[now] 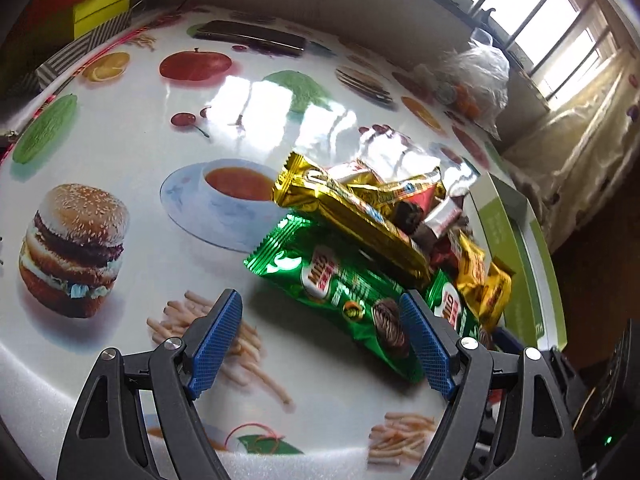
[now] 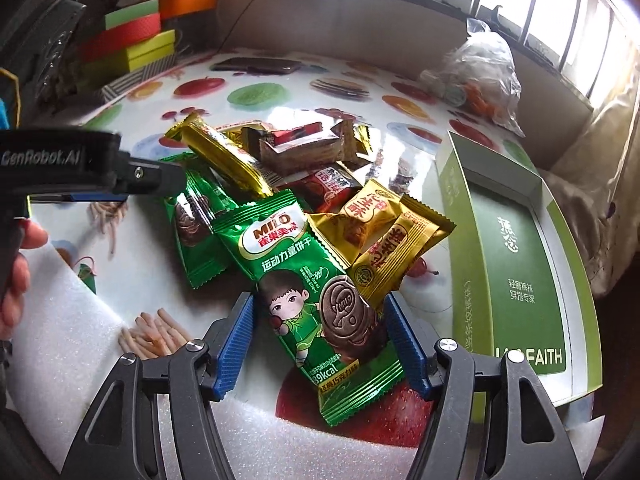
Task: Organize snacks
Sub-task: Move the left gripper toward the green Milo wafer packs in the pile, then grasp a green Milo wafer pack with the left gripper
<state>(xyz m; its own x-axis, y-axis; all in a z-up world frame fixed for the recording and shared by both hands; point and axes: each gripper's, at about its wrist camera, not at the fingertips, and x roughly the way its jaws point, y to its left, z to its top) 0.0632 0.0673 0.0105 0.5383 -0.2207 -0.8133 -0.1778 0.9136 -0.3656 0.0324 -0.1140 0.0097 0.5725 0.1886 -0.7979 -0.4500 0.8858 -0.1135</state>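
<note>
**Snack heap waits beside an empty green box**

Sunlit windows glare off a glossy tablecloth [image 1: 120, 160] printed with burgers, fries and fruit, and on it the snacks lie in one loose heap, just left of an open green box [image 2: 516, 248] whose bare inside suggests it is where they are meant to go.

The right gripper [image 2: 320, 336] hangs low at the near end of the heap with its fingers spread wide, one on each side of the nearest green biscuit packet [image 2: 304, 280]. The blue pads [image 2: 236, 344] do not look pressed on the wrapper, so this seems a line-up for a pinch and not a hold yet. That packet lies on top and sticks out toward the camera, which probably makes it the easiest first pick.

The left gripper [image 1: 320, 344] comes in from the other side, also spread and empty, with the second green packet [image 1: 340, 292] in front of its opening. A hand [image 2: 20, 264] on its handle shows at the edge of the right view.

Counted from what shows: two green biscuit packets, one long gold bar [image 2: 228, 160] lying across them, two small gold pouches [image 2: 384, 236] side by side near the box, a clear-wrapped brown cake [image 2: 300, 144] behind, and at least one red packet [image 2: 328, 188] half buried. More may be hidden underneath.

Far back lie a dark phone [image 1: 252, 38], a plastic bag [image 2: 484, 76] and stacked gift boxes [image 2: 136, 40].
</note>
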